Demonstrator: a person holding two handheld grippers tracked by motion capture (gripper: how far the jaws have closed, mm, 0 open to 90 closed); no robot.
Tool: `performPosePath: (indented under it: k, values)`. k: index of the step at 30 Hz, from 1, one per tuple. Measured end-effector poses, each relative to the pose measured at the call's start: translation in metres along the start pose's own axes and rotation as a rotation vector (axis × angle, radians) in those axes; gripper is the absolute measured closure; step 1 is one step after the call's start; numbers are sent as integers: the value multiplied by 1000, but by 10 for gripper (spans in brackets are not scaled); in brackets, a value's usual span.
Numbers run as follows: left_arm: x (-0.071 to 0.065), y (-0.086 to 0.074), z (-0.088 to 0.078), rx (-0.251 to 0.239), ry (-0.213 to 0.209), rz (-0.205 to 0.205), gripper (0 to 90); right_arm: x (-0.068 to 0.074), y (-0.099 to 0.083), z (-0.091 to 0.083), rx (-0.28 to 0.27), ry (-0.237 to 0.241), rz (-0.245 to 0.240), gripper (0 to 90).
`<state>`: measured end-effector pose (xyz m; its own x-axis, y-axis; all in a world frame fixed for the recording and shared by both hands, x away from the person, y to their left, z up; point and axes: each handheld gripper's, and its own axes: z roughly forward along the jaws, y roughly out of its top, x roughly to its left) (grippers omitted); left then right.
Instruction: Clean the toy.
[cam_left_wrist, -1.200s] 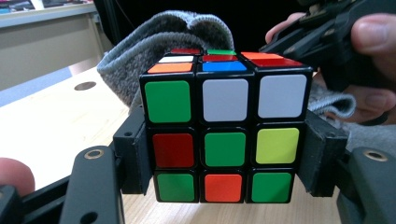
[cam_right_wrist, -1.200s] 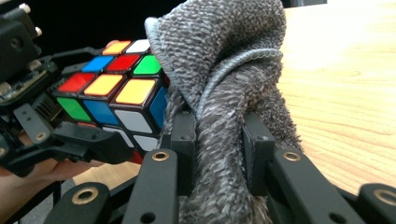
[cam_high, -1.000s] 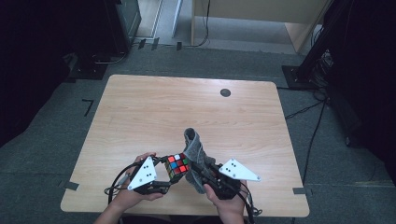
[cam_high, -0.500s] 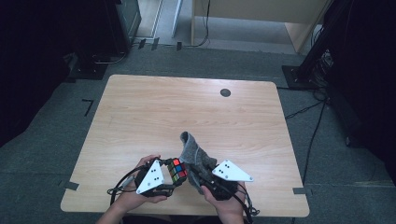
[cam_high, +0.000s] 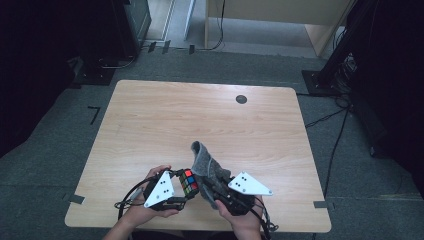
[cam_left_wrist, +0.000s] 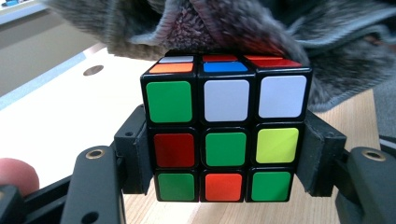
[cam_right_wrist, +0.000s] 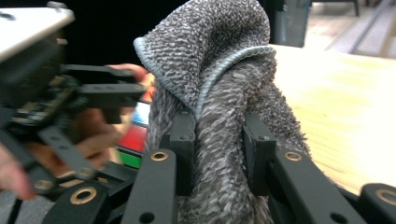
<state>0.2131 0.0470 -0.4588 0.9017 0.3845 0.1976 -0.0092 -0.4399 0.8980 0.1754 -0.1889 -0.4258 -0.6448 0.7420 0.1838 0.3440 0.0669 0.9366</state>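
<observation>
The cube (cam_left_wrist: 226, 135) sits squarely between the jaws of your left gripper (cam_left_wrist: 226, 163), whose two black pads press on its left and right sides, so that gripper is clamped on it. The face turned toward the gripper's camera shows green, white and white along the top row, red, green and yellow in the middle, and green, orange and green along the bottom. The cube's lower two rows lie between the pads; its top row stands clear above them. In the high view the cube (cam_high: 188, 181) shows just ahead of your left gripper (cam_high: 172, 192), at the near edge of the table (cam_high: 200, 120), directly between your two hands.

The grey cloth (cam_left_wrist: 261, 32) lies against the cube's far top edge and drapes over it from the side away from your left gripper. That cloth (cam_right_wrist: 219, 107) is pinched in your right gripper (cam_right_wrist: 218, 154): a thick fold of it runs up between the two pads, which squeeze it from both sides, and its free end rises above the jaws and curls over. From above, the cloth (cam_high: 206, 162) stands up from your right gripper (cam_high: 220, 192) and leans toward the cube, touching it.

Your left hand (cam_high: 145, 212) and right hand (cam_high: 245, 222) hold the grippers close together, jaws pointed at each other.
</observation>
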Motion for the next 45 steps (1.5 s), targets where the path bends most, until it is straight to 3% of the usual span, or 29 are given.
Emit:
performPosePath:
  k: [3, 5, 7, 10, 12, 15, 18, 20, 22, 26, 28, 32, 35, 37, 39, 41, 43, 45]
  values:
    - [-6, 0, 4, 20, -2, 35, 340, 15, 1, 4, 3, 54, -51, 710]
    - [-5, 0, 3, 10, -5, 26, 340, 20, 1, 5, 9, 46, -82, 709]
    - [-2, 1, -1, -16, -12, 8, 340, 11, 1, 4, -4, 36, -38, 710]
    - [4, 2, -6, -36, -2, -16, 340, -8, 0, -1, -7, -29, 36, 712]
    - [7, 2, -8, -48, -3, -31, 340, -14, -1, -4, -5, -43, 53, 713]
    - [4, 0, -5, -21, 2, -9, 340, -4, 1, -2, -16, -22, 20, 712]
    - [-5, 1, 1, 4, -3, 30, 340, 15, 2, 2, -15, 56, -45, 710]
    - [-6, 1, 2, 0, -7, 32, 340, 25, 3, 4, -4, 42, -95, 710]
    - [-4, 1, -1, -16, -12, 17, 340, 19, 4, 3, -8, 36, -75, 710]
    - [4, 1, -6, -32, 0, -11, 340, -8, -1, -1, -5, -39, 29, 712]
    - [4, 0, -6, -29, -2, -10, 340, -12, -2, -2, 1, -47, 51, 712]
    - [-5, -2, 3, 11, -23, 27, 339, 9, 0, 2, -8, 33, -5, 699]
    - [-8, -2, 4, 9, -35, 32, 340, 26, -1, 7, 2, 5, -123, 692]
    - [-4, -2, 2, -6, -30, 13, 340, 18, -2, 6, -2, -1, -92, 698]
    - [-1, -2, -2, -12, -14, 4, 340, 4, -4, 4, 0, -61, -51, 707]
    - [3, -2, -3, -14, -5, -4, 340, -5, -6, 1, 5, -82, -17, 712]
    - [2, -3, -2, -3, 0, 2, 340, -1, -5, 1, 3, -73, -28, 712]
    - [-5, -3, 4, 25, 7, 34, 340, 11, -3, 4, -2, -20, -68, 710]
